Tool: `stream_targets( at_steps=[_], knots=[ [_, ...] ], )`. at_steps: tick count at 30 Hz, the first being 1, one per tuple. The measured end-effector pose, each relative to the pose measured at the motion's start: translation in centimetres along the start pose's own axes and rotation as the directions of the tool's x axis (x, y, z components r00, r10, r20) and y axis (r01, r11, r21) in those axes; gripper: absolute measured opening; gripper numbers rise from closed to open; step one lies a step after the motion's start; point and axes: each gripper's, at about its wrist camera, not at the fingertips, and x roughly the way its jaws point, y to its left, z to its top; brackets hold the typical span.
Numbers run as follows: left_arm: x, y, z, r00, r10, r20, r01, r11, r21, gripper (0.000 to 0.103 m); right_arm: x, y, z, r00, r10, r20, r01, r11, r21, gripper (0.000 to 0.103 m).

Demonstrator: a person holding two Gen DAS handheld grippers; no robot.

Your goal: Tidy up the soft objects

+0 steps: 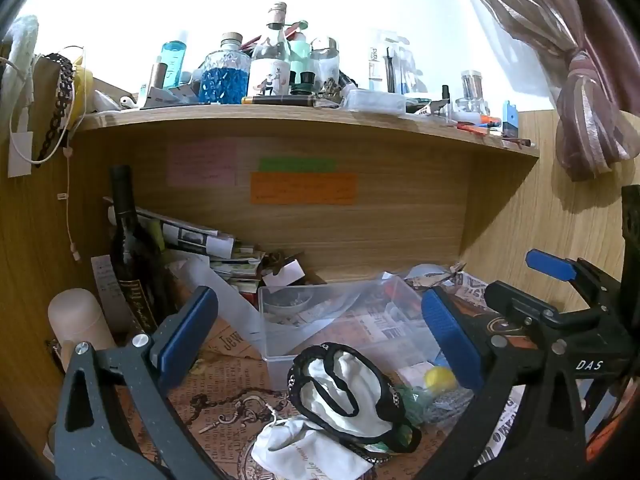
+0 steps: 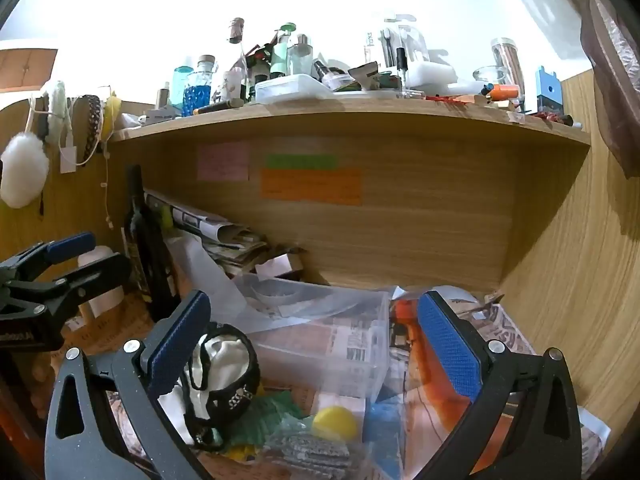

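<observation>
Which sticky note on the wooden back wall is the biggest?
The orange sticky note. It is wider than the green strip above it and the pale pink note to its left.

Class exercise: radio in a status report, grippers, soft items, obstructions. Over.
Left gripper open, empty. Right gripper open, empty. White cloth with black trim on desk, ungrasped, drawstring pouch beside it. Clear plastic box crowds behind.
</observation>
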Motion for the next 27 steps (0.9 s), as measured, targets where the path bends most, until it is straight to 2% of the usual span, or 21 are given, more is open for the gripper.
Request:
stream_targets(
  at_steps=[27],
  knots=[
    [0.35, -0.14, -0.08, 0.999, -0.037, -0.011, 0.037, 0.999, -0.004, 0.103, -0.09, 0.01, 0.12, 1.000, 0.005, 0.004, -0.006, 1.000, 0.013, 0.103]
  ],
)
